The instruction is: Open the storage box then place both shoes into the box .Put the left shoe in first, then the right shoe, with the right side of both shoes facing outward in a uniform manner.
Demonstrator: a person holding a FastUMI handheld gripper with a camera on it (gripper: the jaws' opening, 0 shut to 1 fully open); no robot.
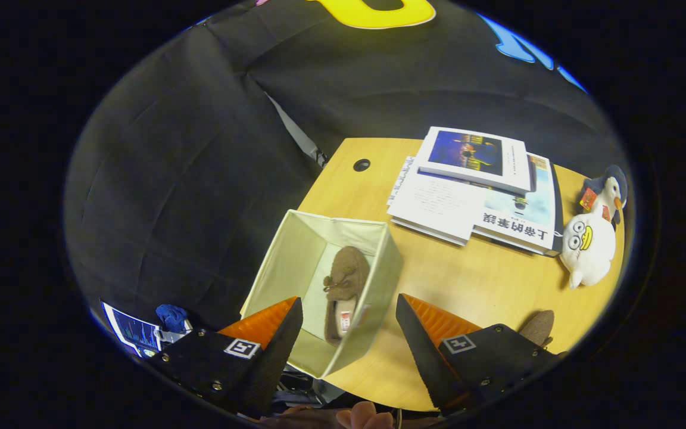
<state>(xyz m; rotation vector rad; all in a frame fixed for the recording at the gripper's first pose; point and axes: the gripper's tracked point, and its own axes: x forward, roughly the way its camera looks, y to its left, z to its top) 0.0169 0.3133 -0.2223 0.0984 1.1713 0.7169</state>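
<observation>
A cream fabric storage box (pixel 291 260) stands open at the near left corner of the wooden table (pixel 444 280). One brown fuzzy shoe (pixel 343 286) with a small bow lies inside it, on the box floor against the right wall. A second brown shoe (pixel 537 327) rests on the table, partly hidden behind my right finger. My gripper (pixel 349 310) hovers above the box, open, with nothing between its fingers; the shoe in the box shows in the gap below them.
A stack of books (pixel 474 187) lies at the far side of the table. Two plush toys, a white duck (pixel 587 247) and a penguin (pixel 608 190), sit at the right. A cable hole (pixel 361 164) is near the far left corner. A hand (pixel 361 417) shows below the fingers.
</observation>
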